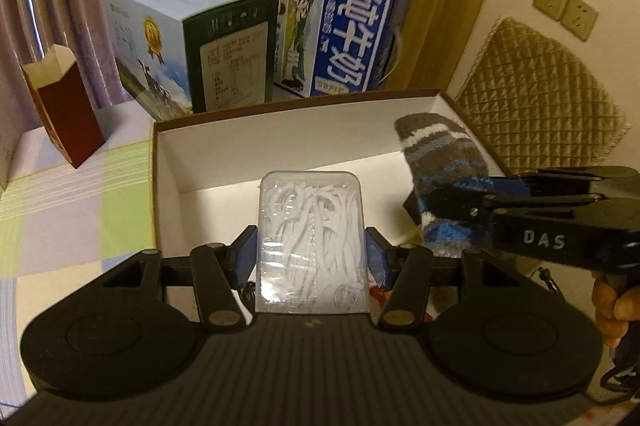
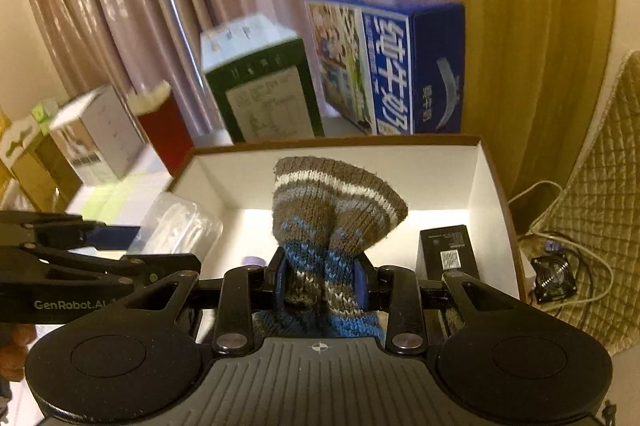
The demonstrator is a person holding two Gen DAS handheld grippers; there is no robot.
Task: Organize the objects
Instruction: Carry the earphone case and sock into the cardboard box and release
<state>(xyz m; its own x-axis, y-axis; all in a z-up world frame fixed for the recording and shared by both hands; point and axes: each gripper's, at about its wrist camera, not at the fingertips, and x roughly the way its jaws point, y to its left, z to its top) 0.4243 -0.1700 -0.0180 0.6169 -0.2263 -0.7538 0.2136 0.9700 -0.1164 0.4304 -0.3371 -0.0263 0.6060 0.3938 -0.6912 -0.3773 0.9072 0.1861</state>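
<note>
2 grippers hang over the open white box (image 1: 172, 162), side by side. Left gripper (image 1: 311, 250) pinches a clear plastic case (image 1: 311, 238) of white floss picks between its blue pads. Right gripper (image 2: 320, 278) is clamped on a striped knit sock (image 2: 336, 202), toe end up. A black box (image 2: 448, 250) lies in the white box, at the right wall.

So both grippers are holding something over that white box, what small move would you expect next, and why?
Probably lower and let go. The left gripper clamps a clear plastic case of white floss picks, the right gripper a striped grey-and-blue knitted sock; both hang over the open white cardboard box.
</note>
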